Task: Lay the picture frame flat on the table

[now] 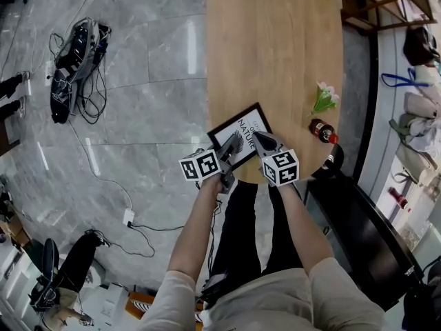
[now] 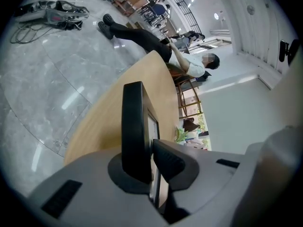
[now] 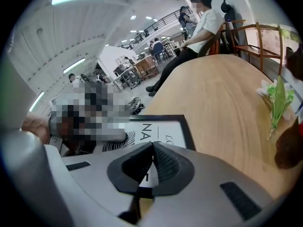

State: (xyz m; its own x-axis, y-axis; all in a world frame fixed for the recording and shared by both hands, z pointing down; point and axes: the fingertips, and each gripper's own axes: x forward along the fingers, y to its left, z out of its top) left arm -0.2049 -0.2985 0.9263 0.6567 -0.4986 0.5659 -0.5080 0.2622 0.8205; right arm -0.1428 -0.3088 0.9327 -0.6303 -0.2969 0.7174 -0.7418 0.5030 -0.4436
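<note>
A black picture frame with a white print lies low at the near end of the wooden table; whether it rests fully flat is unclear. My left gripper is shut on its near left edge. In the left gripper view the frame stands edge-on between the jaws of the left gripper. My right gripper is over the frame's near right corner. In the right gripper view the right gripper has its jaws closed tip to tip, with the frame just beyond them.
A flower sprig and a dark bottle with a red cap lie near the table's right edge. A black chair stands at the near right. Cables and gear lie on the floor to the left. A person sits at the far end.
</note>
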